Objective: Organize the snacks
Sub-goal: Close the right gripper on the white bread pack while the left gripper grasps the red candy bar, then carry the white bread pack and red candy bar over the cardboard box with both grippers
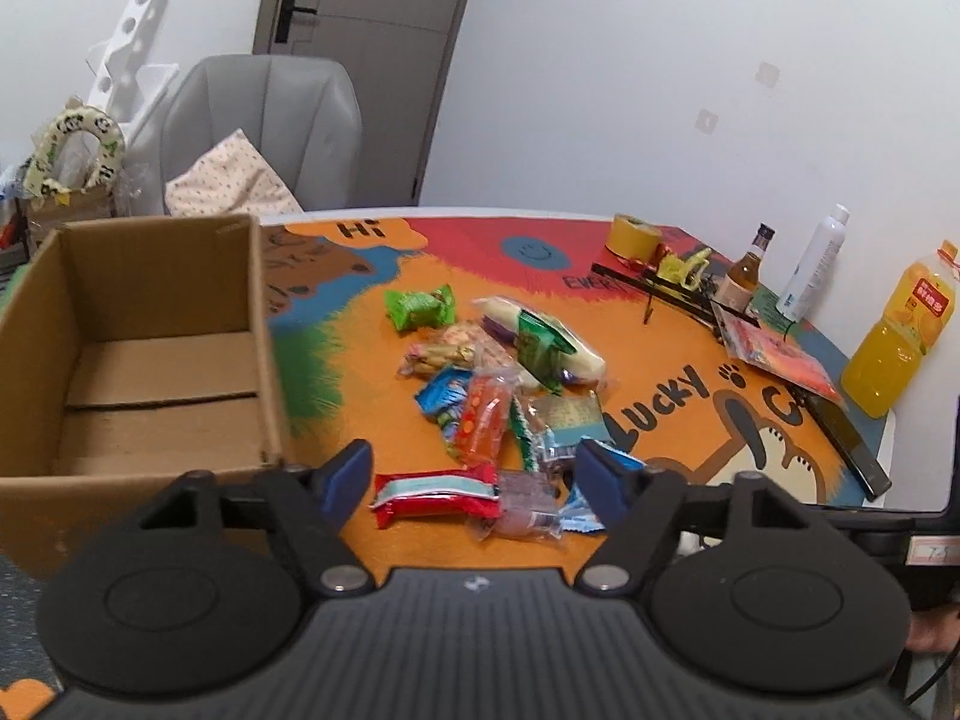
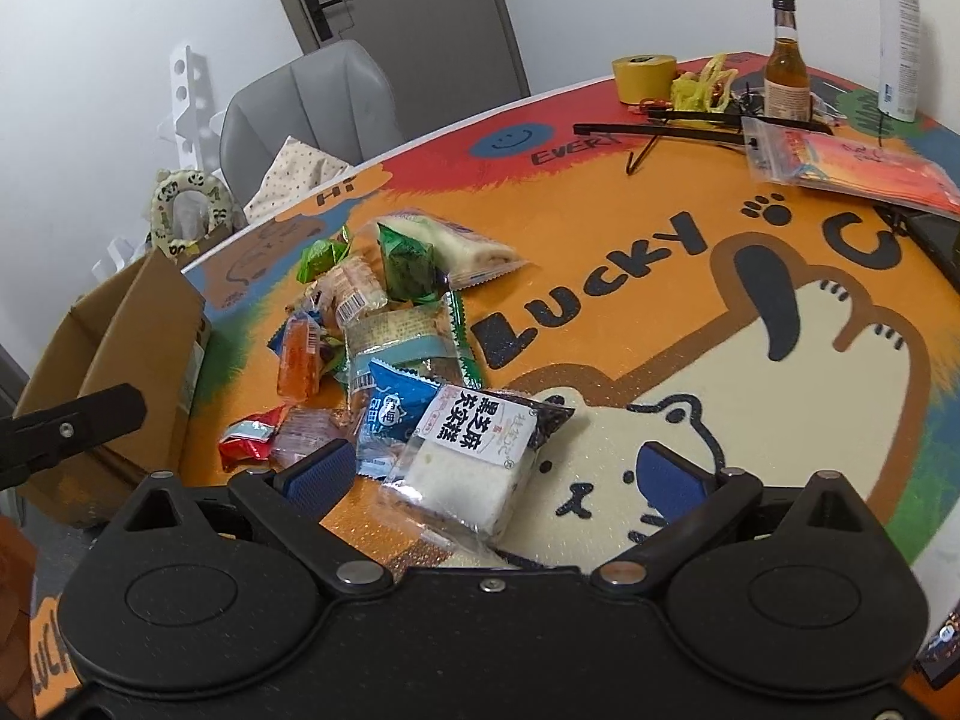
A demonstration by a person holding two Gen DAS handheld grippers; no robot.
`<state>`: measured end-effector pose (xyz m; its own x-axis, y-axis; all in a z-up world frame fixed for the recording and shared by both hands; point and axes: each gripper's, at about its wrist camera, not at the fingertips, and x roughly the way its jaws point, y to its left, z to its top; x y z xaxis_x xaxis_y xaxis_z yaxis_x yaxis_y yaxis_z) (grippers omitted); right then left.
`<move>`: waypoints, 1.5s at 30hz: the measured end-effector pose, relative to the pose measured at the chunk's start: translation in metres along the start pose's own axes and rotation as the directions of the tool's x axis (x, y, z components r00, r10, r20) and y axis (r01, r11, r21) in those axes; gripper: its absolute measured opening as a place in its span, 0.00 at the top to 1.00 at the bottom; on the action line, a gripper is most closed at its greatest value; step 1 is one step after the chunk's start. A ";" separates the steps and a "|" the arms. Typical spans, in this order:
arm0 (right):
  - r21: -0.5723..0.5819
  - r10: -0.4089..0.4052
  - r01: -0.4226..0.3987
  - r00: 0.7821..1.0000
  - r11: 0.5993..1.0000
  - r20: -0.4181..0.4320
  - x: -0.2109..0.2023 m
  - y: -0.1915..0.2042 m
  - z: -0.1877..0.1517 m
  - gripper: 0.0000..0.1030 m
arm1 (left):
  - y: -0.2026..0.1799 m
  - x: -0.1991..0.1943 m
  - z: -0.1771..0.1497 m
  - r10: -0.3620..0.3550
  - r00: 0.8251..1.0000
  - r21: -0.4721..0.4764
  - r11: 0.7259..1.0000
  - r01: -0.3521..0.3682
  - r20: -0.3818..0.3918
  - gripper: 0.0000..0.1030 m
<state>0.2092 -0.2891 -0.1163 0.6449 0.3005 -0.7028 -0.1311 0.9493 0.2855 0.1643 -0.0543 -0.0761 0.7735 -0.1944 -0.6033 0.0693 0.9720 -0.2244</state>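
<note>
A pile of wrapped snacks lies in the middle of the colourful table mat. An open, empty cardboard box stands at the table's left edge. My left gripper is open, hovering above a red packet and a clear pink packet. My right gripper is open around a white cake in a clear wrapper with a black-and-white label; whether the pads touch it is unclear. A blue packet lies beside it. The box also shows in the right wrist view.
At the table's far right stand a yellow tape roll, a small brown bottle, a white spray can, an orange juice bottle, a red zip bag and a black phone. A grey chair stands behind the box.
</note>
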 end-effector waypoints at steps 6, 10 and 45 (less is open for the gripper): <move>0.036 0.000 0.001 0.999 0.999 -0.035 0.019 -0.006 0.000 0.17 | -0.002 0.025 -0.002 0.026 0.999 0.003 1.000 -0.026 -0.036 0.31; 0.019 0.010 -0.010 1.000 1.000 -0.028 0.022 -0.006 -0.001 0.24 | -0.004 0.041 -0.005 0.041 0.998 0.013 0.999 -0.040 -0.057 0.31; -0.031 -0.033 0.034 0.999 0.999 0.027 0.010 -0.005 -0.009 0.62 | 0.002 0.060 -0.028 0.122 0.990 -0.042 0.991 -0.125 -0.067 0.68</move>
<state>0.2099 -0.2898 -0.1304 0.6688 0.2663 -0.6942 -0.1324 0.9614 0.2412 0.1930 -0.0677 -0.1343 0.7323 -0.0825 -0.6759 -0.0542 0.9824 -0.1787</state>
